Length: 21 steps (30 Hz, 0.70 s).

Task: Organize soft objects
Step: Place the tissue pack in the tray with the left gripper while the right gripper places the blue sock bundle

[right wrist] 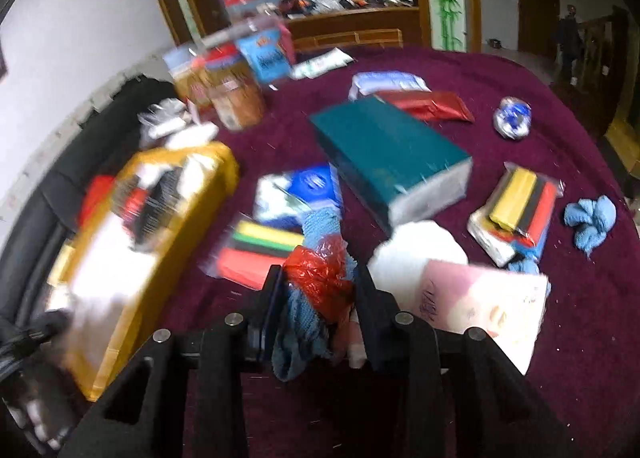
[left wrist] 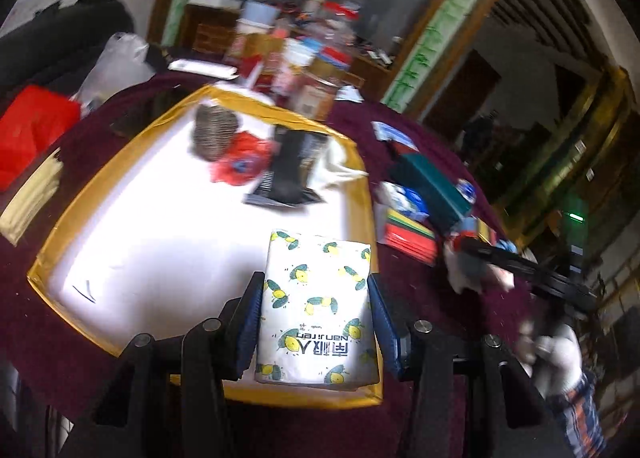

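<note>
One yellow-rimmed tray (left wrist: pixel 360 193) sits on the one maroon tablecloth (right wrist: pixel 520 69). One lemon-print tissue pack (left wrist: pixel 316 310) shows, and one pink tissue pack (right wrist: pixel 480 306). One teal box (right wrist: pixel 388 157) lies among two clear packs of coloured sponges (right wrist: pixel 256 254) (right wrist: pixel 516 209). Blue cloths number two: one loose (right wrist: pixel 590 221), one bundled with a single red plastic bag (right wrist: pixel 320 278). One red foil packet (right wrist: pixel 428 103) and one small blue-and-silver ball (right wrist: pixel 512 117) lie farther off. Two grippers are in view, left (left wrist: pixel 316 322) and right (right wrist: pixel 320 298).

Glossy plastic tissue pack (left wrist: pixel 316 310), matt velvety maroon tablecloth (right wrist: pixel 500 69).
</note>
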### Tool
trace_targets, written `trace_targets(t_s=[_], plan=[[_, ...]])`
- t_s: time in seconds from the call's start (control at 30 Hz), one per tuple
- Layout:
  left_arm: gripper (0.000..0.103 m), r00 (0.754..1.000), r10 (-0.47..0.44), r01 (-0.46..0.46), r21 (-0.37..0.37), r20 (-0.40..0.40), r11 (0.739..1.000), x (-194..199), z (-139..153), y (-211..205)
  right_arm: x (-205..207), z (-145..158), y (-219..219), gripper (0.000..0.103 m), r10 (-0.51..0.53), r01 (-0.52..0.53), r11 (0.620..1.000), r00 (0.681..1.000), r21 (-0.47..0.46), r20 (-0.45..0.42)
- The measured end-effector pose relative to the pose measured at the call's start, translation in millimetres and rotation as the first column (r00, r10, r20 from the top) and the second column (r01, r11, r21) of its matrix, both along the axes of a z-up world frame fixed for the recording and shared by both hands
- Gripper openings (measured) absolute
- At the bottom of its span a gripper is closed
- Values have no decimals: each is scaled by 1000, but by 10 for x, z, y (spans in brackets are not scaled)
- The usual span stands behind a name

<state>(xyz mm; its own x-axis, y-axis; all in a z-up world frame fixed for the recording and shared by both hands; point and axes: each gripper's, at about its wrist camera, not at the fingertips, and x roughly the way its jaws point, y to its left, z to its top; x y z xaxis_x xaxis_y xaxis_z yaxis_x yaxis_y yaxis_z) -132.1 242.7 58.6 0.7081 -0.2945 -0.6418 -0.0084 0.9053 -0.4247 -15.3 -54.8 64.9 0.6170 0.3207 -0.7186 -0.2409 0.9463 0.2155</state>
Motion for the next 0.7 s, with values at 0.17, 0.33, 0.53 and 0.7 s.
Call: trace_targets(t_s=[0.17,0.33,0.53,0.7], plan=[[53,995,8,-9,-4,-100,1000,398,-89,162,-31,226,309,34,107,-105,991,994,83,-12],[54,977,15,-8,32,-212,999,836,-304,177,-40,225,784,34,202,-197,976,978,92,-43],[61,963,103,-83,91,-250,992,1243,-420,260,20,108,1327,34,266,-263,964,960,50,-90],[68,964,138,-150,-39,-228,988,1084,-390,481,156,-67,1621,34,274,-276,961,952,3,-135]])
